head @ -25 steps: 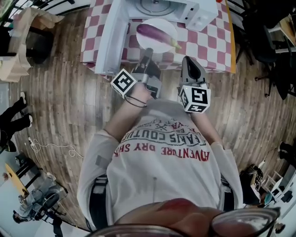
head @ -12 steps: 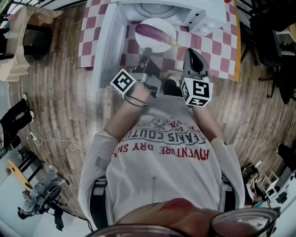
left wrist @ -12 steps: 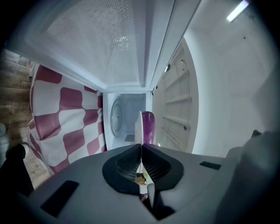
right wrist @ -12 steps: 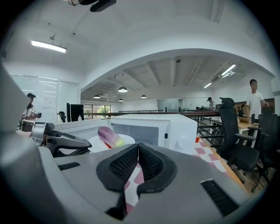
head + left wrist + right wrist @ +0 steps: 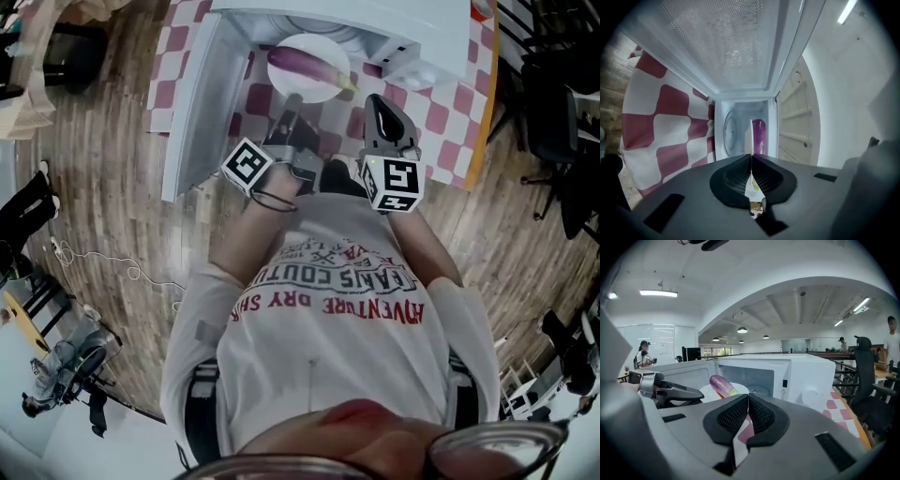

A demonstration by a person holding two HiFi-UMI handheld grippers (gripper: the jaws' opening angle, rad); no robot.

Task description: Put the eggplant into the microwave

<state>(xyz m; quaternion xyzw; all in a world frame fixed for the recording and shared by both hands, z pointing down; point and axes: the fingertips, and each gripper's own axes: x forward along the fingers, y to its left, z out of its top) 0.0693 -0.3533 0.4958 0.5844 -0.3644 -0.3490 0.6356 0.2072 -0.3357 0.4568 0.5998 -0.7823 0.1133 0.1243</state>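
A purple eggplant lies on a white plate in front of the open white microwave. My left gripper is shut on the plate's near rim and holds it up at the opening. In the left gripper view the plate shows edge-on between the pads of the left gripper, with the eggplant beyond it and the oven cavity behind. My right gripper hovers to the right of the plate, shut and with nothing in it. Its own view shows the right gripper, the eggplant and the left gripper.
The microwave door stands swung open at the left. The oven sits on a table with a red-and-white checked cloth. A wooden floor lies around it, and dark office chairs stand at the right. People stand far off.
Both grippers have moved forward toward the microwave, the left carrying the plate with the eggplant closer to the opening. The oven and its door now fill more of the head view.
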